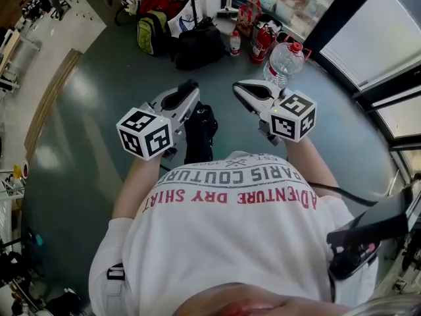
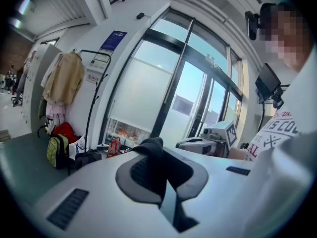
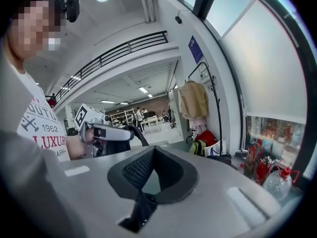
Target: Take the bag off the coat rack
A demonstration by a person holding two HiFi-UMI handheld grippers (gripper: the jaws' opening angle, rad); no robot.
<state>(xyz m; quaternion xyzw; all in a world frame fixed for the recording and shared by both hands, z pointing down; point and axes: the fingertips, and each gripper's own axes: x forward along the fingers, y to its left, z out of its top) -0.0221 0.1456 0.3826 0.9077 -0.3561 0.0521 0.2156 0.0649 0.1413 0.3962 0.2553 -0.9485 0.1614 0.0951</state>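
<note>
Centre of head view: black bag dangling from left gripper, jaws pinching strap. Right gripper pressed together, empty. Coat rack at left of left gripper view, well apart. Apparently bag already off. Advice: firm pinch, no swinging.

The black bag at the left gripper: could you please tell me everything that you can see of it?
The black bag is small and soft, apparently dark fabric. It hangs under the left gripper, whose fingers are shut on its strap, in front of the person's shirt and above the floor. It is clear of the coat rack, which stands by the window.
</note>
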